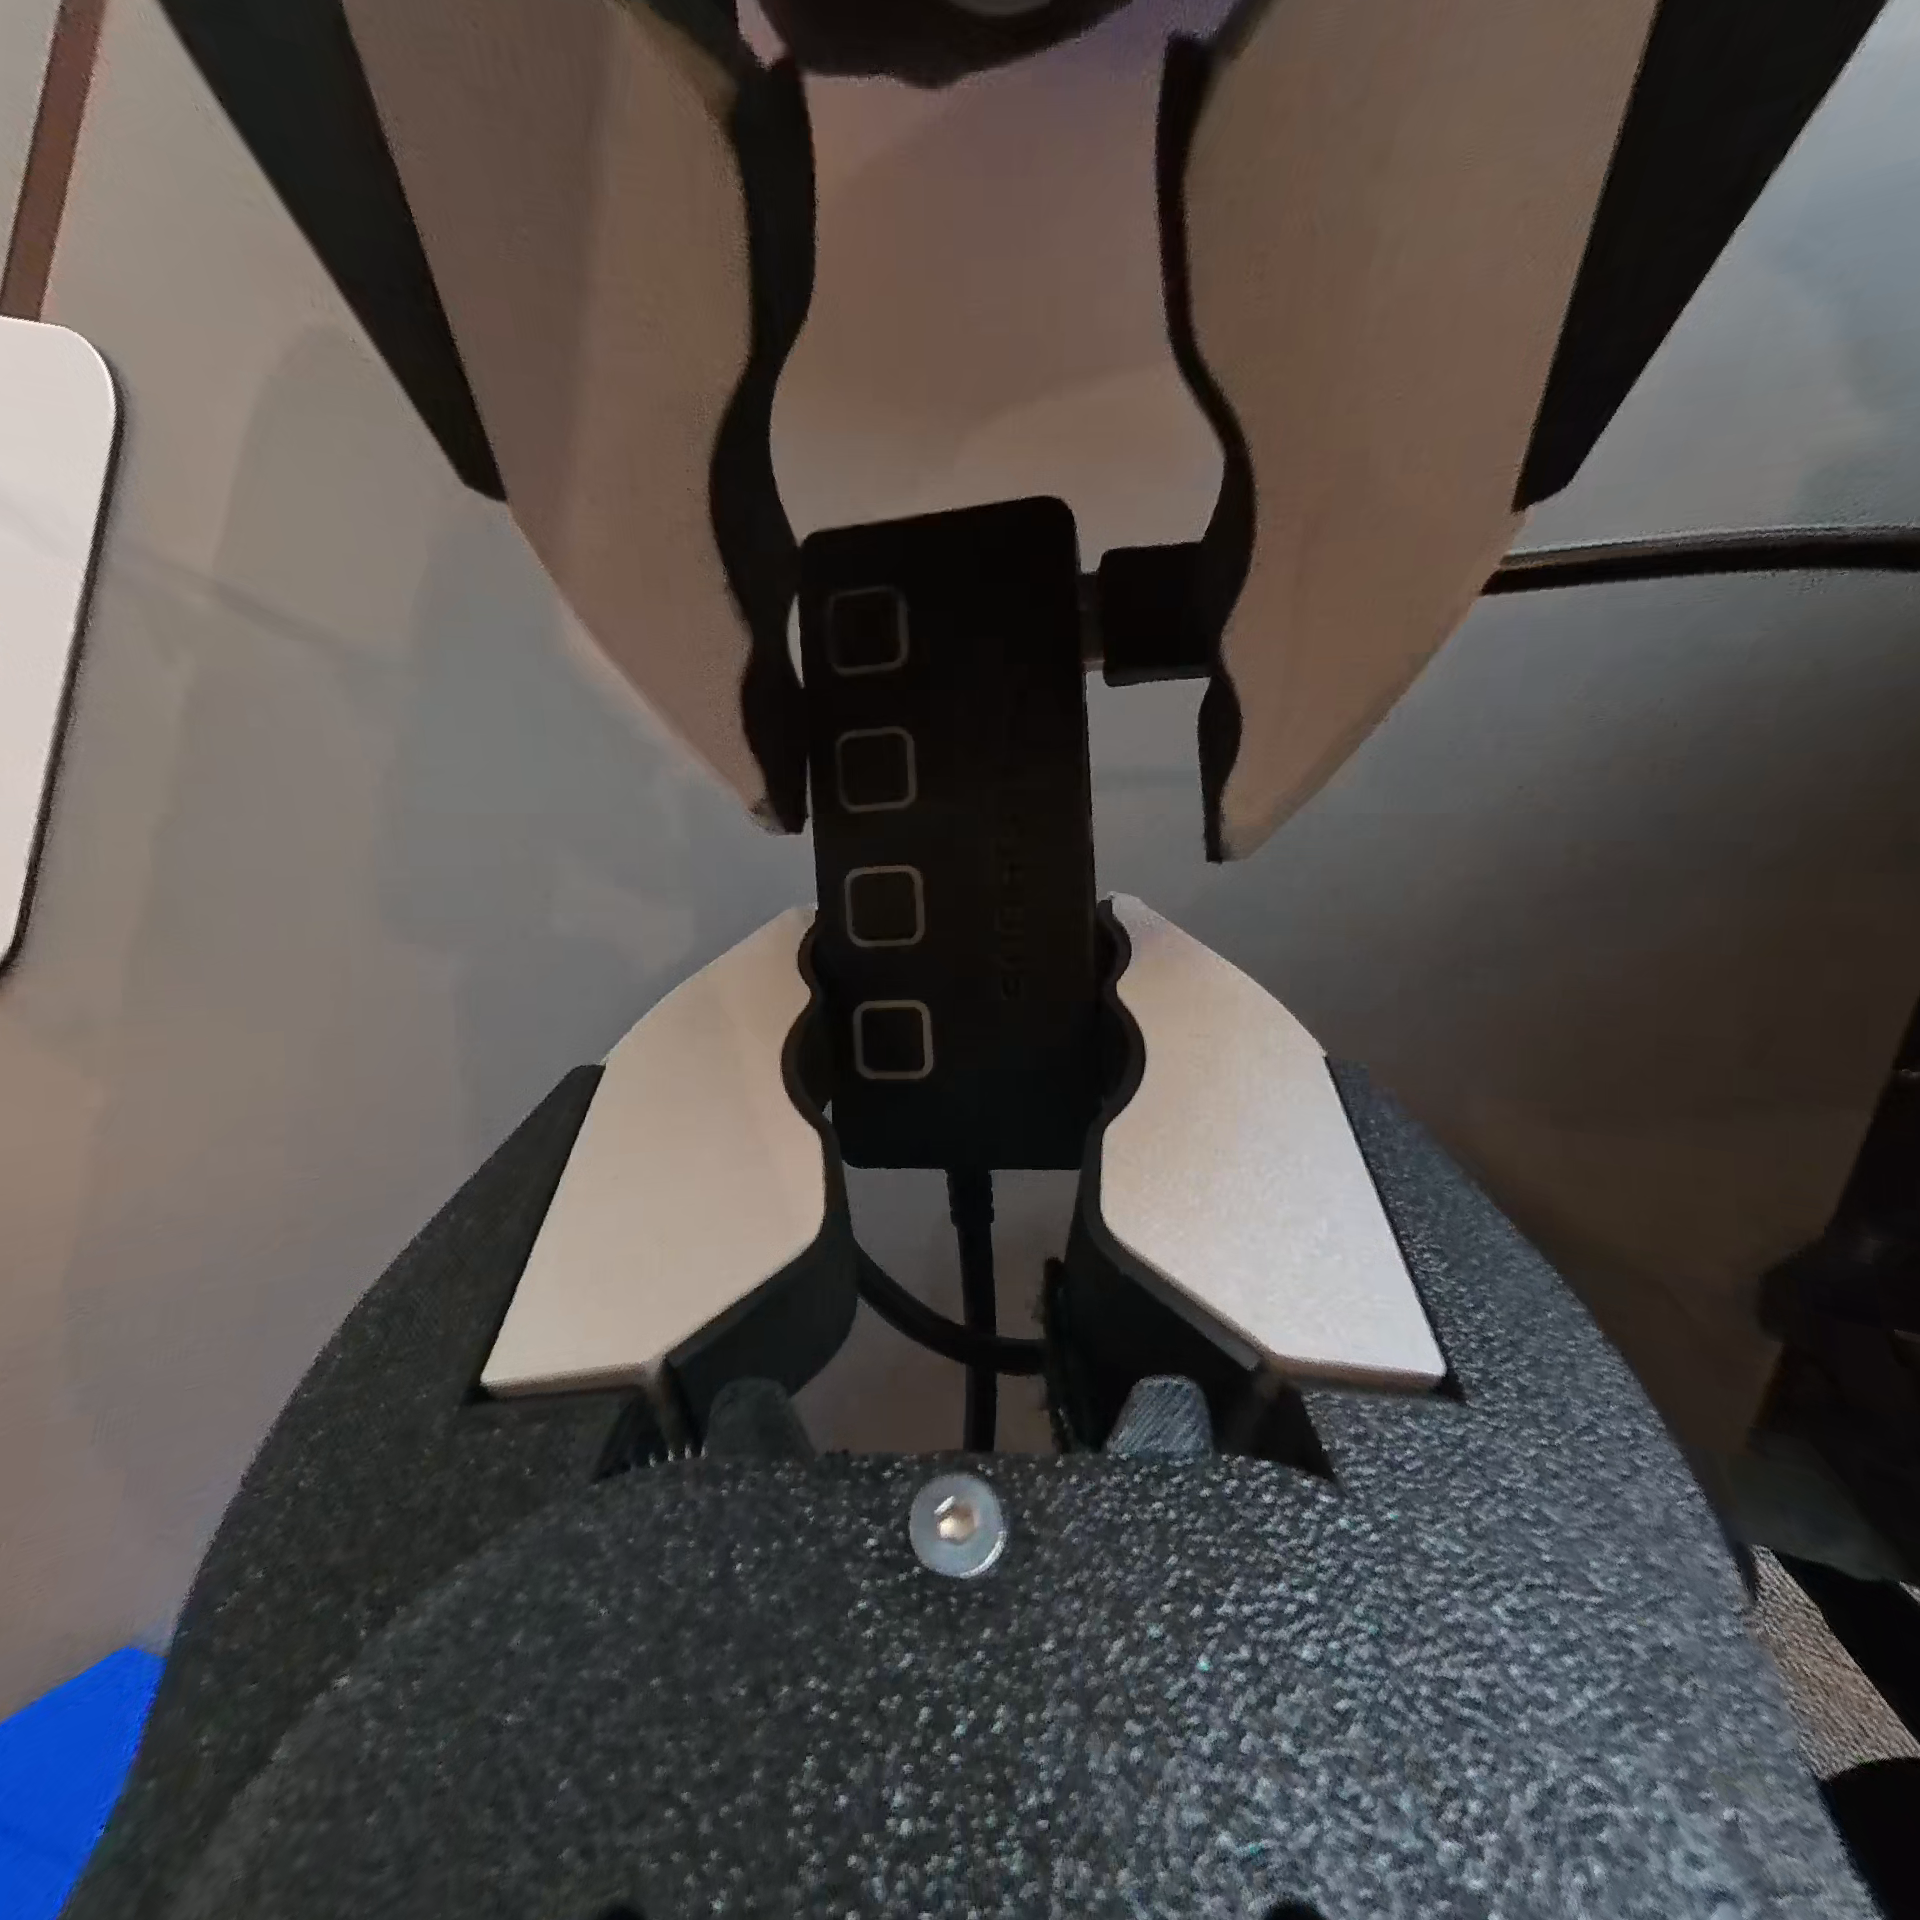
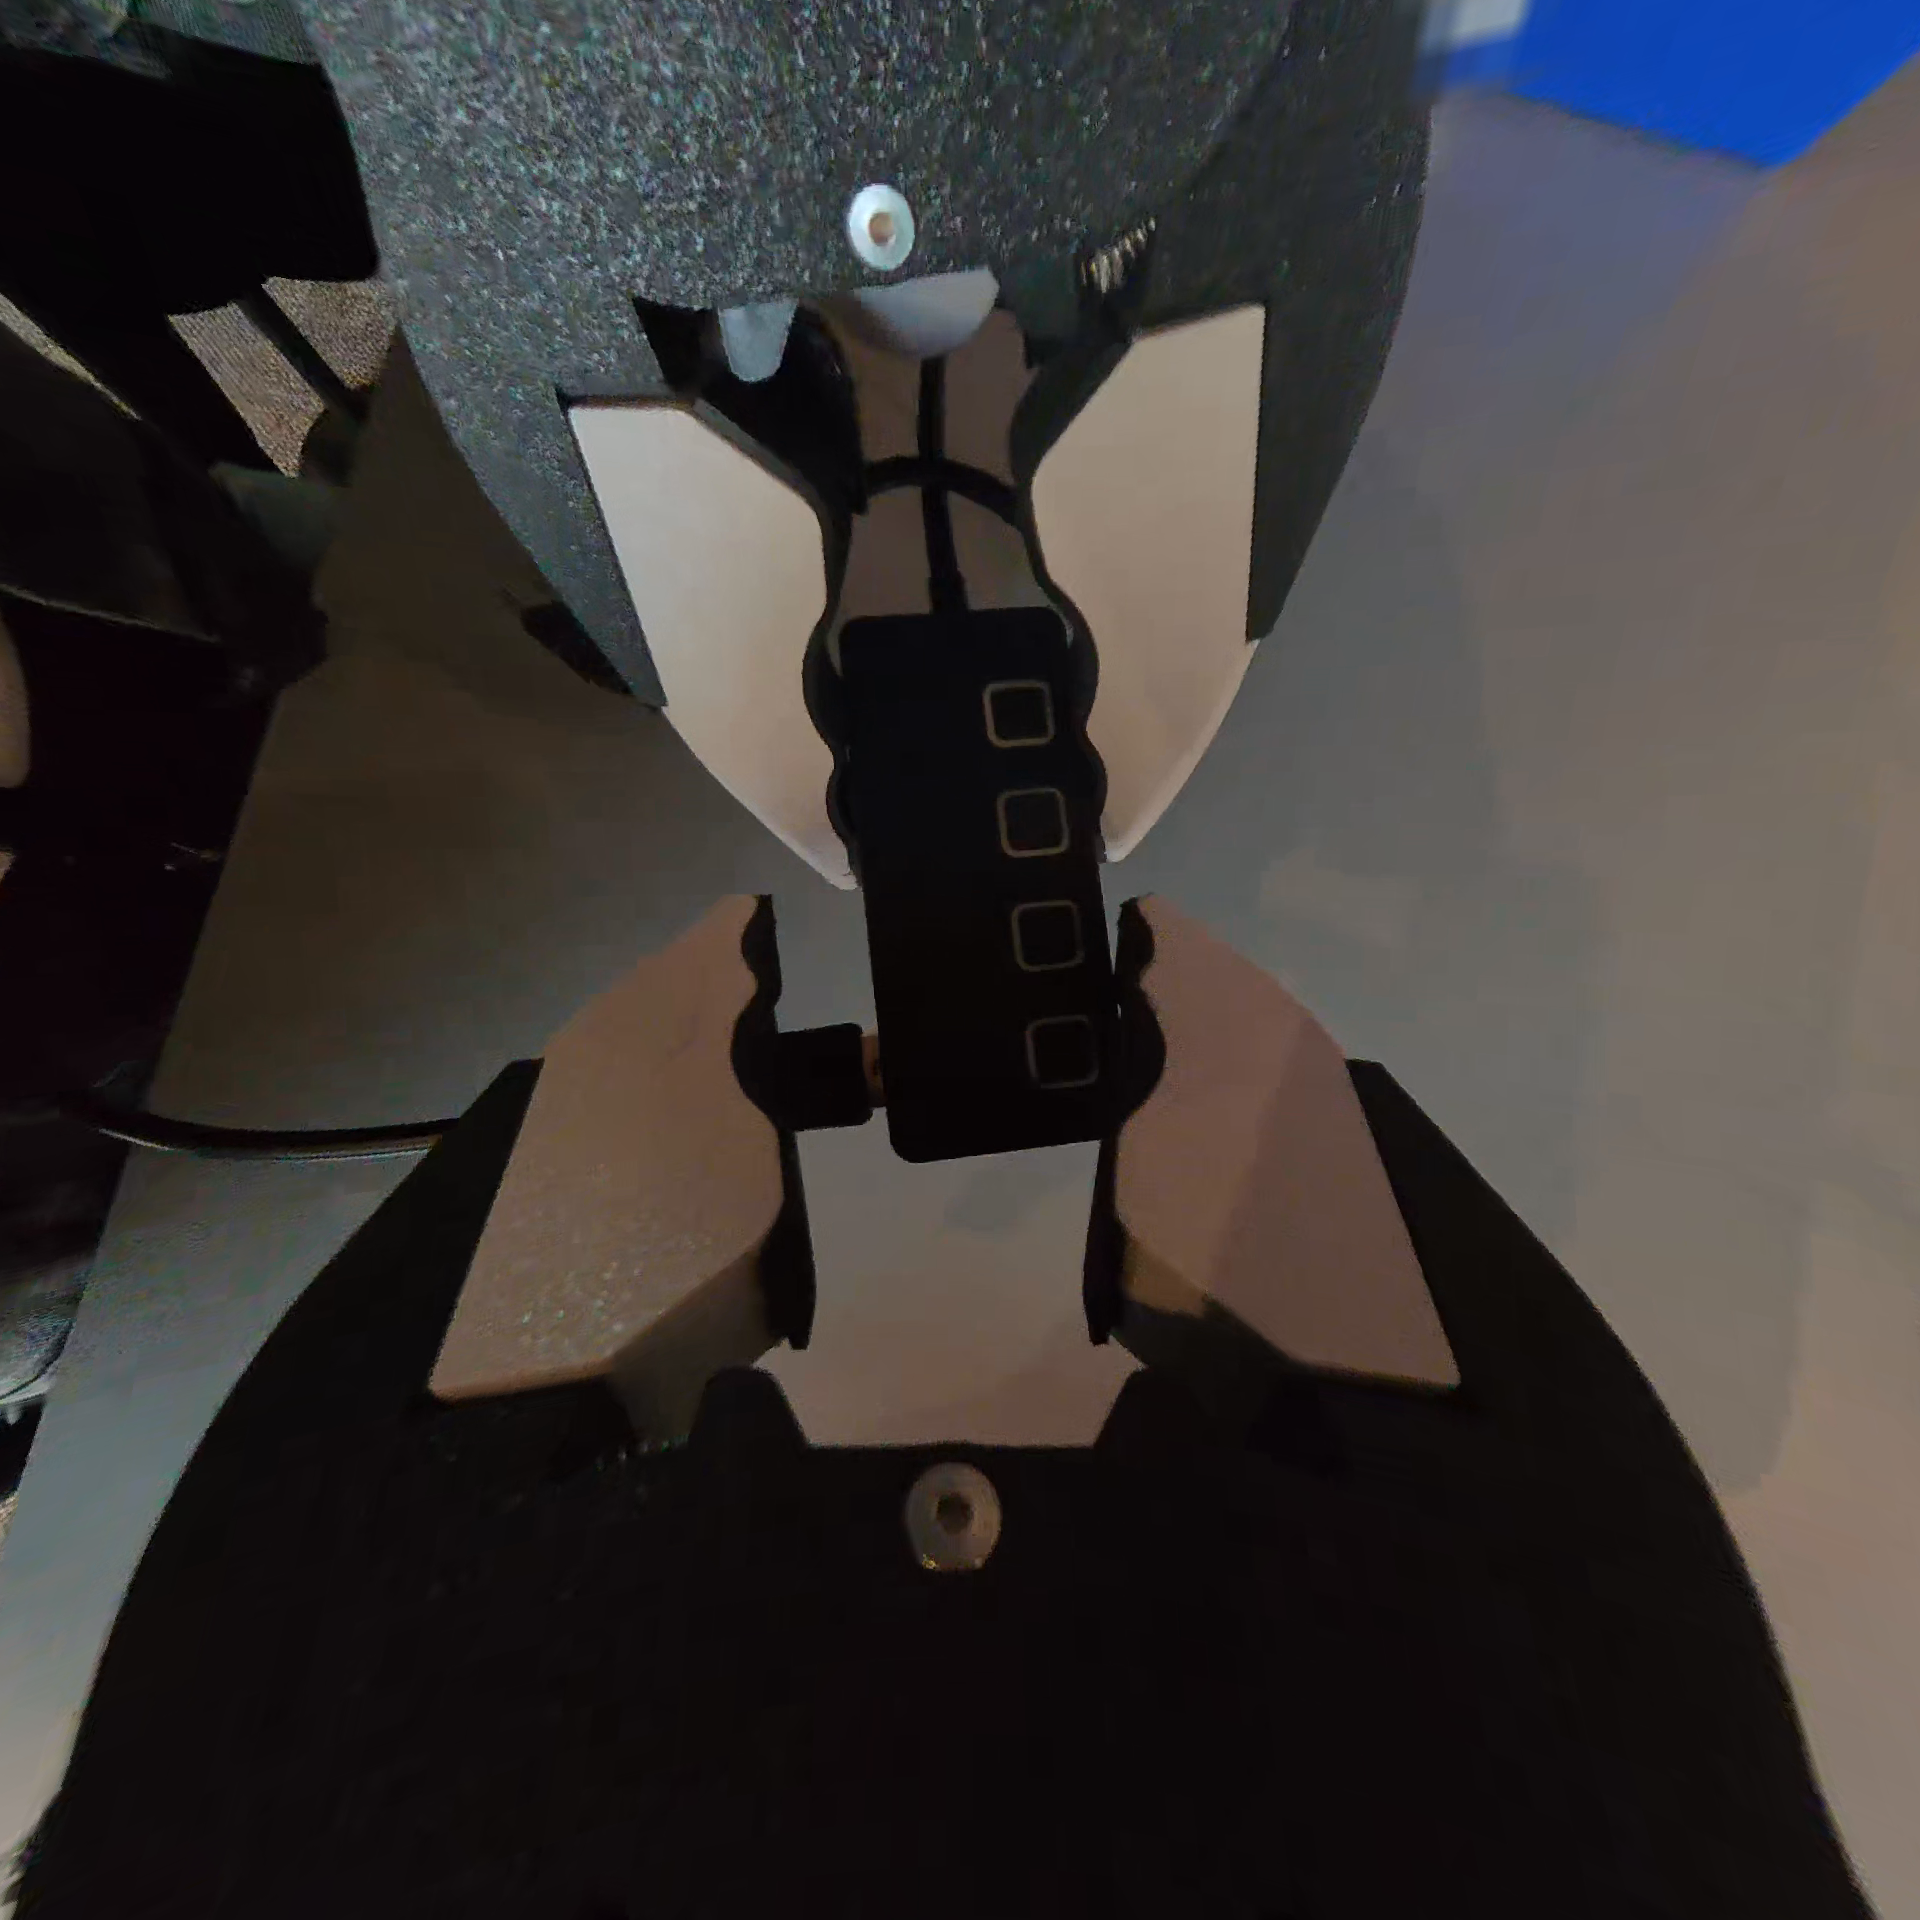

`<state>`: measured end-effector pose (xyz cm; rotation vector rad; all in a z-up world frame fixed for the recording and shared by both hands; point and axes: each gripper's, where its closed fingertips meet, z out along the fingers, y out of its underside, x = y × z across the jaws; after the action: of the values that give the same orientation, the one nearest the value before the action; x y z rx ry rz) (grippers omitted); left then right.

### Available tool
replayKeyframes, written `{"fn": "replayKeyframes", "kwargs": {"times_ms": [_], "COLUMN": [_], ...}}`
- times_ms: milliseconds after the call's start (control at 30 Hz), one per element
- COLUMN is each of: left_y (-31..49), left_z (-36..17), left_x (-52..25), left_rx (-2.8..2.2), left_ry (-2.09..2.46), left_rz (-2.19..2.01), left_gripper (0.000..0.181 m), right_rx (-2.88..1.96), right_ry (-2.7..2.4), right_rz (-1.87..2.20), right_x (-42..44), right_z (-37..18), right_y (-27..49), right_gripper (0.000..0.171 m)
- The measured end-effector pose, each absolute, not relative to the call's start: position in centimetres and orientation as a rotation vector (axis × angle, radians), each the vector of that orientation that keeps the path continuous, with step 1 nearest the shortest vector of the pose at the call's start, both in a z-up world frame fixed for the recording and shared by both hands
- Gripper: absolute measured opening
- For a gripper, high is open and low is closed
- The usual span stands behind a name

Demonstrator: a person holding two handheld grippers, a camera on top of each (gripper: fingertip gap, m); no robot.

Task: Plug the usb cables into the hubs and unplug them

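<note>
Between the two grippers, above the pale bench (image 1: 312, 831), sits a black hub (image 1: 961, 831) with four square buttons. The left gripper (image 1: 961, 1023) clamps the hub's cable end, pads tight on both long sides. The right gripper (image 2: 945, 997) faces it at the far end (fingers set narrow): one finger (image 2: 1153, 997) touches the hub's side, the other presses the black usb plug (image 2: 826, 1075) seated in the hub's side port. Its cable (image 2: 270, 1132) trails toward the bench edge.
</note>
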<state>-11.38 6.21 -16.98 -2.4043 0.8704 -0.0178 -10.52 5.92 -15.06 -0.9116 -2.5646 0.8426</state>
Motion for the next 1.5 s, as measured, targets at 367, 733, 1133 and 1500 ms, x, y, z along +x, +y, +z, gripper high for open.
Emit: {"fn": "replayKeyframes", "kwargs": {"times_ms": [367, 733, 1133, 1500], "left_y": [5.8, 6.8, 7.4, 6.3], "left_z": [-17.6, -16.6, -13.4, -11.1], "left_x": [-10.5, -10.5, -12.3, -14.5], "left_rx": [-2.4, -2.307, -2.119, -2.012], "left_ry": [0.955, 0.905, 0.694, 0.52], "left_rz": [-0.079, -0.02, 0.057, 0.108], "left_gripper": [0.048, 0.052, 0.072, 0.07], "right_rx": [-0.889, -0.904, -1.013, -1.14], "right_ry": [-2.537, -2.48, -2.425, -2.338], "right_rz": [0.85, 0.851, 0.847, 0.788], "right_x": [-10.3, -10.1, -9.9, -9.2], "right_z": [-15.6, -14.9, -13.9, -13.5], "right_y": [5.7, 6.3, 7.7, 9.8], "right_gripper": [0.042, 0.041, 0.041, 0.041]}}
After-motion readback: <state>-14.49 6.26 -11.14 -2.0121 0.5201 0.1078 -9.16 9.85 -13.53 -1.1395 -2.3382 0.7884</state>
